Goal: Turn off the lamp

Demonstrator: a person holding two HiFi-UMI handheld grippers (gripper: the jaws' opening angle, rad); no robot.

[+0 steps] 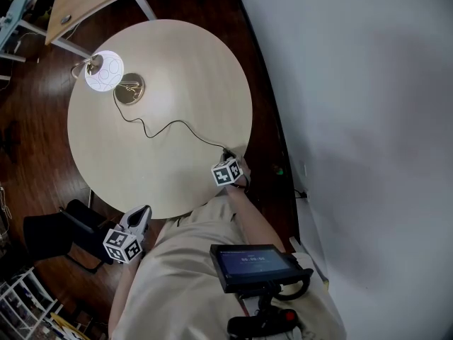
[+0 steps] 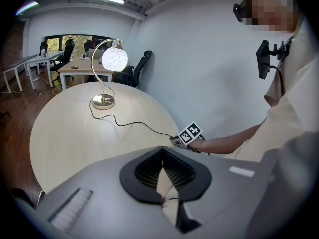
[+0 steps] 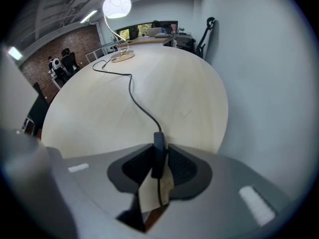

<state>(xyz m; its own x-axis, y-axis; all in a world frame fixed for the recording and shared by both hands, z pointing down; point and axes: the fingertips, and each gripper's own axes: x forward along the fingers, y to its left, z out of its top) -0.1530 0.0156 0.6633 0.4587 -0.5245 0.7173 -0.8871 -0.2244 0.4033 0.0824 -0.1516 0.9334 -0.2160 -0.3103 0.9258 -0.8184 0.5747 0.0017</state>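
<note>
The lamp has a round white shade (image 1: 104,71), lit, on a curved stem over a brass base (image 1: 130,88), at the far left of the round pale table (image 1: 177,55). Its black cord (image 1: 177,123) runs across the top to the right edge. There my right gripper (image 1: 231,156) points steeply down, shut on the cord's black inline switch (image 3: 158,153), which stands upright between the pads. My left gripper (image 1: 144,211) hangs off the table's near edge, shut and holding nothing. In the left gripper view the lit shade (image 2: 114,59) and the right gripper's marker cube (image 2: 191,132) show.
A white wall (image 1: 354,83) runs close along the table's right side. A wooden desk (image 1: 85,2) stands beyond the lamp, and a black chair (image 1: 56,232) sits by the left gripper. A screen device (image 1: 255,264) hangs on the person's chest.
</note>
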